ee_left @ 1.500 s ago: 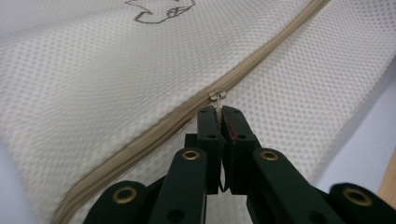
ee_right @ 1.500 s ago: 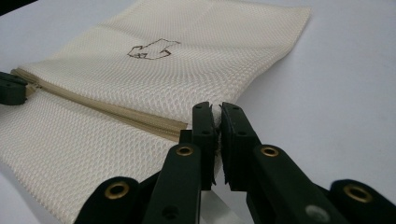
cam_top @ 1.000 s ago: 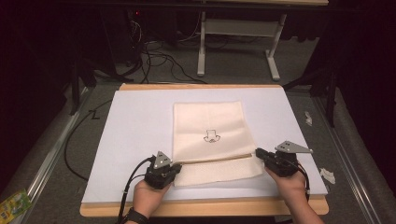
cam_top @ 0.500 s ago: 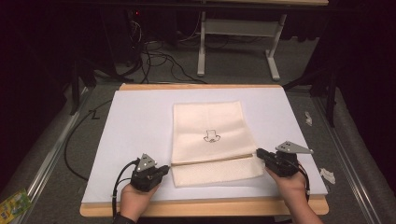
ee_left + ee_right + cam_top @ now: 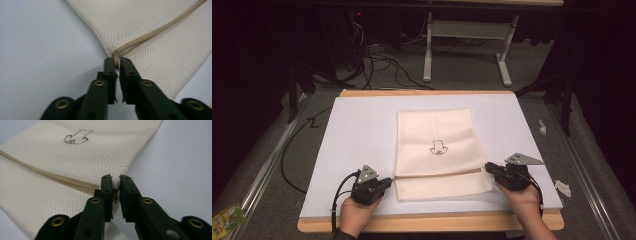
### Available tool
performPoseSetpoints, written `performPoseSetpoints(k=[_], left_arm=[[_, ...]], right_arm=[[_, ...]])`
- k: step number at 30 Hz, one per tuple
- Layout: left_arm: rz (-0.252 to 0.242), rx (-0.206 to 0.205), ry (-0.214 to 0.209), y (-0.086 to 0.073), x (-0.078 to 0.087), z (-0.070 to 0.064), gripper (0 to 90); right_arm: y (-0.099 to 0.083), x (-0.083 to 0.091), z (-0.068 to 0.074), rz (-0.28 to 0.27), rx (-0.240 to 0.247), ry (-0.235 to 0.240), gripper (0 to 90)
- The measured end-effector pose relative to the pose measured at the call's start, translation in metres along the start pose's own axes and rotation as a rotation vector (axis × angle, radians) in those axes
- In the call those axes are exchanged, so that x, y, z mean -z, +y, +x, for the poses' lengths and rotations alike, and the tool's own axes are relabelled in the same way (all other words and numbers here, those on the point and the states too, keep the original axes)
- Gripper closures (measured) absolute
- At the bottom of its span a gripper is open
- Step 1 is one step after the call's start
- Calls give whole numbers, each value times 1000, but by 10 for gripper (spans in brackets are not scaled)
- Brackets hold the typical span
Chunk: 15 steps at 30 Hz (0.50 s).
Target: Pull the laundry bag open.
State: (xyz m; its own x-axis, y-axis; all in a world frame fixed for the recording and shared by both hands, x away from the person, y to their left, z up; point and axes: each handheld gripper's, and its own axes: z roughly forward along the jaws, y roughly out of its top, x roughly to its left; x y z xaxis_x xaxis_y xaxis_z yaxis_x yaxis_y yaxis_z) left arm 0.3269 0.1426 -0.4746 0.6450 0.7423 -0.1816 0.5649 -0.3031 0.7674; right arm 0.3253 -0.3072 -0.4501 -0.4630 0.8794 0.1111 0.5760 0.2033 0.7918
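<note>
My left gripper (image 5: 117,62) sits at the near left corner of the cream cloth (image 5: 437,150), where the folded-back edge meets the side; its jaws are nearly together, with a thin pale bit of the hem between the tips, so I take it to be pinching that corner, though the grip is too slight to be sure. My right gripper (image 5: 115,181) is at the opposite side of the cloth, at the same fold line, jaws nearly together with the layered edge caught between them. The cloth lies flat on the white sheet (image 5: 357,130) covering the table (image 5: 422,222), lengthwise away from me, its near strip folded over so a seam line runs across between my two grippers. A small drawn mark (image 5: 438,148) sits at the cloth's middle. Both hands rest near the table's front edge, well apart, one at each side of the cloth.
</note>
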Motion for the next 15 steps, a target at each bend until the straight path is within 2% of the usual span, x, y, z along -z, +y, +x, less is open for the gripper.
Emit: performPoseSetpoints(k=[2,3,4,5,6,8,9,10,11,12,13,14,15], left_arm=[[-28,8,-1,1,3,2,669],[-73,15,16,3,8,4,570],[-73,15,16,3,8,4,511],[-96,5,32,4,11,5,511],[-116,-8,56,5,14,7,463],[-143,-31,129,7,22,14,365],[-160,-27,160,7,28,19,321],[-173,-14,191,7,34,26,289],[-198,22,257,4,49,42,226],[-198,22,257,4,49,42,209],[-206,38,295,2,56,50,193],[-201,39,355,-1,62,56,193],[-188,34,402,-4,66,60,169]], right_arm=[[-3,-3,-4,17,-4,3,665],[-3,-2,-8,1,-20,7,540],[-3,-2,-8,1,-20,7,540],[-2,1,-11,-22,-32,0,471],[-1,3,-14,-51,-33,-3,393],[0,8,-20,-84,-31,-42,262],[0,11,-24,-98,-33,-62,229],[0,15,-30,-115,-29,-86,196],[2,23,-42,-134,-28,-136,148],[2,23,-42,-134,-28,-136,148],[1,32,-53,-165,-48,-190,142],[1,32,-53,-165,-48,-190,142],[1,37,-59,-169,-54,-206,126]])
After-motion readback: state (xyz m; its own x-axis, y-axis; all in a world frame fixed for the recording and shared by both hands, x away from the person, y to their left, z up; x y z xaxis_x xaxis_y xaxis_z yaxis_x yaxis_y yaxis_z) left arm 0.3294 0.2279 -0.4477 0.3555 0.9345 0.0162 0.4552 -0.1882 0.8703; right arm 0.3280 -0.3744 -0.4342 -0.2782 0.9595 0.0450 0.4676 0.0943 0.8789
